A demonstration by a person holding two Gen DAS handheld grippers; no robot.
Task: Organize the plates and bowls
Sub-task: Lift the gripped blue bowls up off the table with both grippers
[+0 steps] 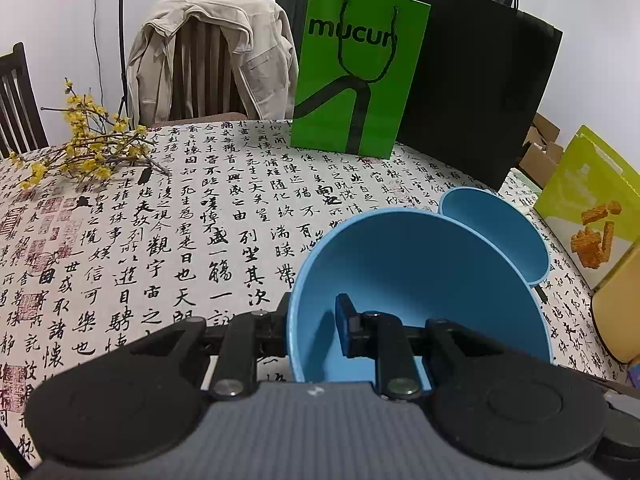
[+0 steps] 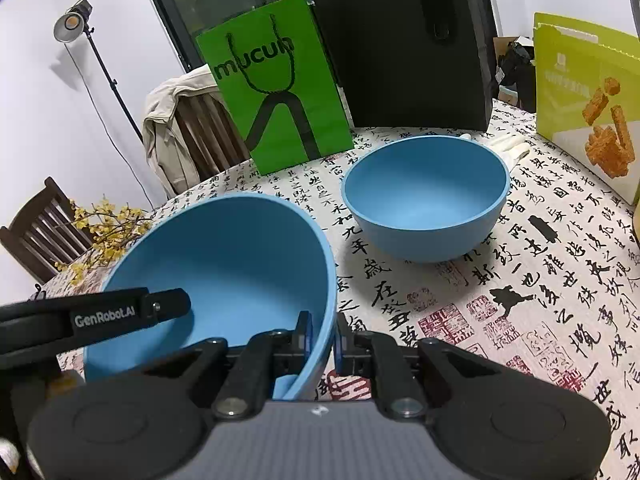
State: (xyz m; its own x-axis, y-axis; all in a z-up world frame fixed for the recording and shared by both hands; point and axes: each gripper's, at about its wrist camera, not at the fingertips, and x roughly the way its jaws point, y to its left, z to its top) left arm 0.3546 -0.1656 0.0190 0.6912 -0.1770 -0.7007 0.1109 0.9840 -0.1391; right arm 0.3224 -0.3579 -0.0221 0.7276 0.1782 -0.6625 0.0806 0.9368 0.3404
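Both grippers on one big blue bowl [image 2: 216,264], tilted above the counter [image 2: 500,300]. Right gripper [image 2: 322,340] pinches the rim at five o'clock, left gripper [image 1: 310,328] clamps the rim opposite, one finger inside. It looks light, stiff and smooth, so thin rim grips could slip. Second blue bowl [image 2: 426,200] sits at one o'clock, upright, apart.

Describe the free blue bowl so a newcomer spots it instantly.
Find the black bag at the table's far edge. In front of it sits a blue bowl, upright on the calligraphy cloth. Its twin is nearer, tilted, with both claws clamped on its rim; this one is untouched.
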